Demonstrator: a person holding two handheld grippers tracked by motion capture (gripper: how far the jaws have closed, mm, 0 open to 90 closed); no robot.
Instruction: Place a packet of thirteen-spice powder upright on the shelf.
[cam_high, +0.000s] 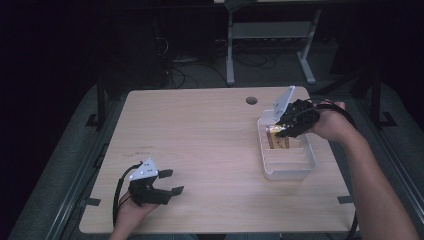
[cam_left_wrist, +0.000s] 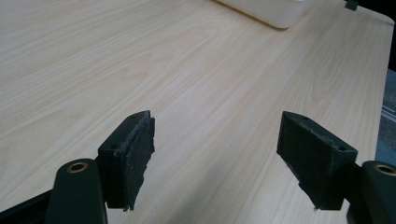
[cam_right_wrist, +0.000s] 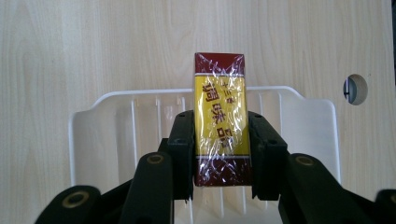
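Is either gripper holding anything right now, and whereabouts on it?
The right gripper clamps the yellow-and-maroon wrapped packet by its two long sides, near its lower half, above the white tray. The left gripper holds nothing.

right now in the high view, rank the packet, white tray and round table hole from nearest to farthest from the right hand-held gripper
1. Packet: clamped in the right hand-held gripper, over the tray's far end.
2. White tray: directly beneath, stretching toward the person.
3. Round table hole: farther back, to the left.
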